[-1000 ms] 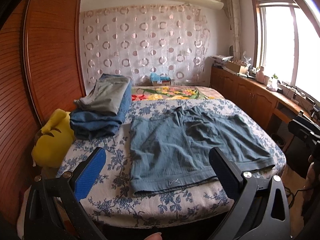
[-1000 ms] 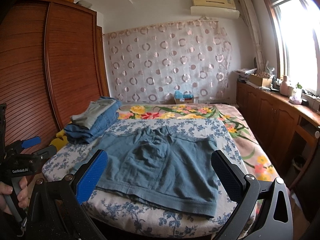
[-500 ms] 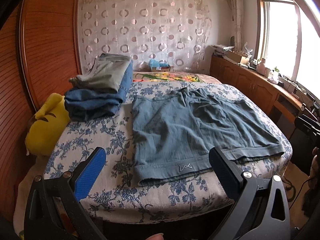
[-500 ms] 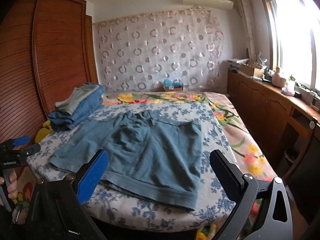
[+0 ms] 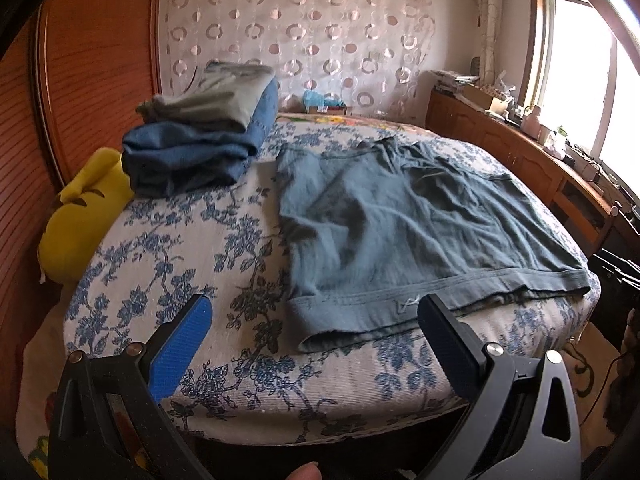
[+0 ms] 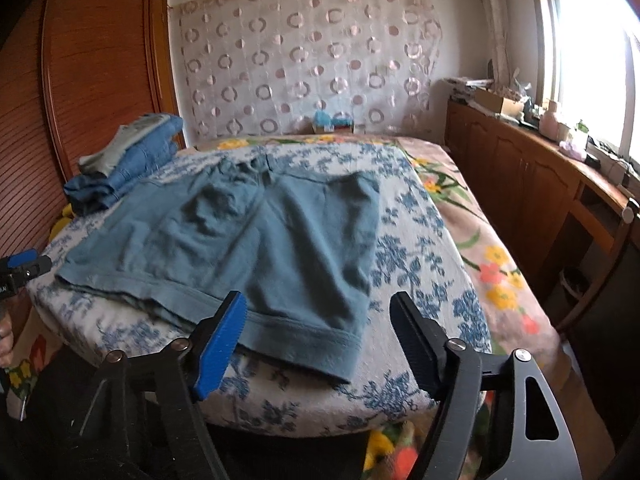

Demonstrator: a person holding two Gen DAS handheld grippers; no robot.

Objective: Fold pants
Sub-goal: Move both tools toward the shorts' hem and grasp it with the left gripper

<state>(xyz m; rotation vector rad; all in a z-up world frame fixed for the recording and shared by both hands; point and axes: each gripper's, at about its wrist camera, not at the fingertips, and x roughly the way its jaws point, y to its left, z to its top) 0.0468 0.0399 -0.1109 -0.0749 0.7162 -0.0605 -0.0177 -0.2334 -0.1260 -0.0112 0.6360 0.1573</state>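
Garment: blue-grey cotton shorts [image 5: 404, 232] spread flat on the floral blue-and-white bedspread [image 5: 180, 264], hem at near edge.
Left gripper [image 5: 312, 320]: wide open, empty, above near hem.
Right gripper [image 6: 316, 320]: jaws just narrowing, part-open, gripping nothing, over near right hem.

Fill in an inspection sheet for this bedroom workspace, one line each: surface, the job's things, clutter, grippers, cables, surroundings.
Surface: bed with a blue-flowered cover, used as the folding table.
Job's things: blue-grey shorts spread flat and unfolded, hems toward the near edge.
Clutter: stack of folded clothes at the far left; yellow cushion beside the bed.
Grippers: left hand-held gripper open, above the near edge; right hand-held gripper open, its jaws have just been closing, nothing pinched between them.
Cables: a cord on the floor at right.
Surroundings: wooden wardrobe, circle-pattern curtain, window, low cabinets.
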